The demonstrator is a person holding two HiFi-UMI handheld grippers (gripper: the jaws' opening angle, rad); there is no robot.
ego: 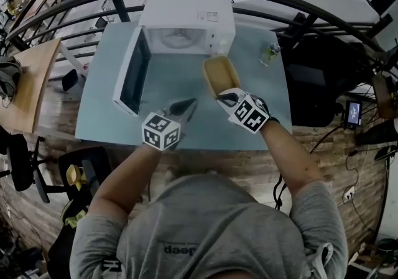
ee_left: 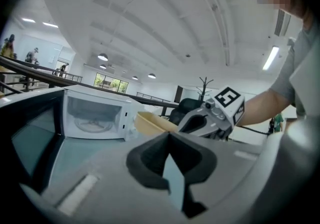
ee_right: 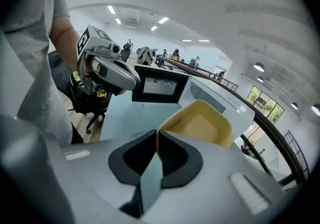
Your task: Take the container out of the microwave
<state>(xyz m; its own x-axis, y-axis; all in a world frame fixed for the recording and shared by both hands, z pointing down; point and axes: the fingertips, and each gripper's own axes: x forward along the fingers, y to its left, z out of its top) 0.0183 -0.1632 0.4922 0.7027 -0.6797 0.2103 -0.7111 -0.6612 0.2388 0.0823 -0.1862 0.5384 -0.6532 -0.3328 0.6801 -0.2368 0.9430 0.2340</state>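
At the desk's (ego: 106, 94) far edge, about mid-way along, the microwave (ego: 186, 20) stands w/ its door (ego: 132, 76) swung wide open to the left. The glass turntable (ee_left: 92, 125) shows inside.

The container (ego: 221, 74), a yellow open-top tub, is outside the microwave, just in front of its right front corner and over the desk's middle. Can't tell whether its base touches the desk. It tilts a bit, long side running away from the person.

R gripper (ego: 222, 96) has the container by its near end. Its jaws are pinched on the rim w/ the wall caught between the pads, one pad inside the tub and one outside.

L gripper (ego: 189, 105) hangs over the desk just left of the R one, near the front edge. Its jaws are pressed together w/ nothing between them. It's near the container's near-left corner but apart from it, and it points roughly toward the microwave.

A small clear bottle (ego: 270, 54) stands toward the desk's far right corner, well apart from the container. Person's in a grey tee, forearms bare, and leans in at the front edge.
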